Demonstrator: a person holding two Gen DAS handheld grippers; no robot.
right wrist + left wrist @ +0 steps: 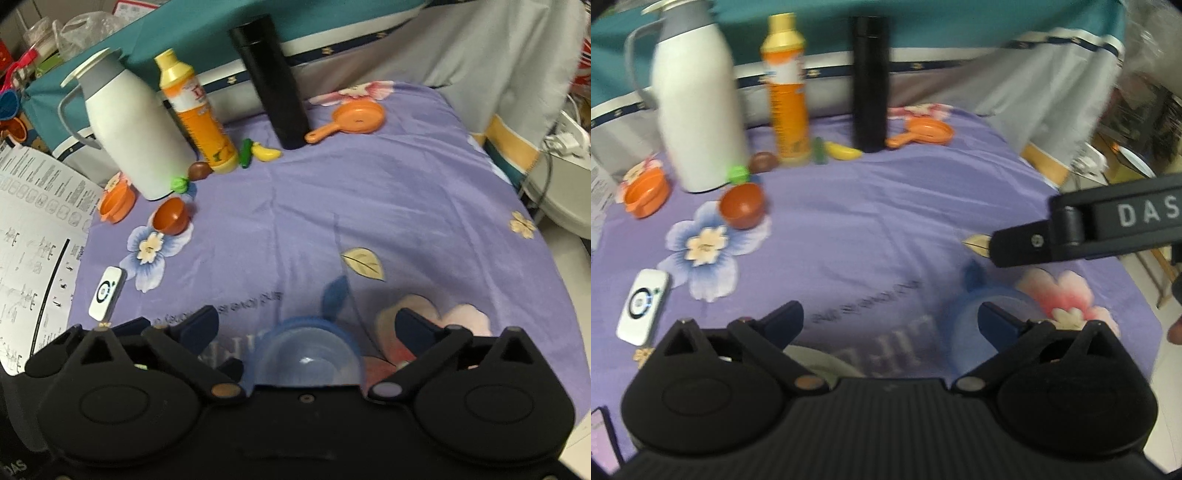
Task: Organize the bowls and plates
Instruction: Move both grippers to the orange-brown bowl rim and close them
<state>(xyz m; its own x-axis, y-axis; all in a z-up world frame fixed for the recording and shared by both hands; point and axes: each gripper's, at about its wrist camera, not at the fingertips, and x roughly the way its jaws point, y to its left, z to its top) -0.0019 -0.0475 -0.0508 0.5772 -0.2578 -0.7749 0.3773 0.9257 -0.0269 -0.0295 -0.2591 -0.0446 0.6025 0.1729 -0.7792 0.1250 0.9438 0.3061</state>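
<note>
A translucent blue bowl (pixel 308 358) sits on the purple cloth between the spread fingers of my right gripper (pixel 306 328), which is open around it without closing. It also shows in the left wrist view (pixel 964 332), just inside my left gripper's right finger. My left gripper (pixel 890 321) is open and empty. A brown-orange bowl (pixel 742 204) (pixel 170 216) and an orange bowl (pixel 646 194) (pixel 116 203) lie at the far left. An orange toy pan (pixel 925 133) (pixel 354 118) lies at the back.
A white jug (pixel 696 103), an orange bottle (pixel 786 88) and a black flask (pixel 870 81) stand at the back. Toy banana (pixel 844 150) and small toys lie near them. A white remote (pixel 642 306) lies left. The other gripper's arm (pixel 1108 225) reaches in from the right. A printed sheet (pixel 33 236) lies left.
</note>
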